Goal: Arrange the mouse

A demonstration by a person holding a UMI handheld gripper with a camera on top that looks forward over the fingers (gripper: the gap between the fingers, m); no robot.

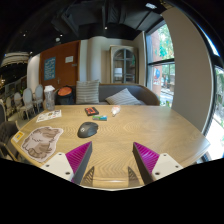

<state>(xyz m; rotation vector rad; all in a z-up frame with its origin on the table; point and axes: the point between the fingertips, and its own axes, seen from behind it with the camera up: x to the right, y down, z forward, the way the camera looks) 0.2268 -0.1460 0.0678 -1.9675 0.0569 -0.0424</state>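
A dark computer mouse (88,129) lies on the light wooden table (130,130), well ahead of my fingers and a little left of the gap between them. My gripper (112,160) is open and empty, its two magenta pads (80,157) spread wide above bare tabletop. The mouse is apart from both fingers.
A small red and teal object (93,112) lies beyond the mouse. A printed sheet (41,143) lies left of the fingers, and another paper (48,116) farther back. A grey sofa (110,95) with cushions stands behind the table, and chairs (22,102) to the left.
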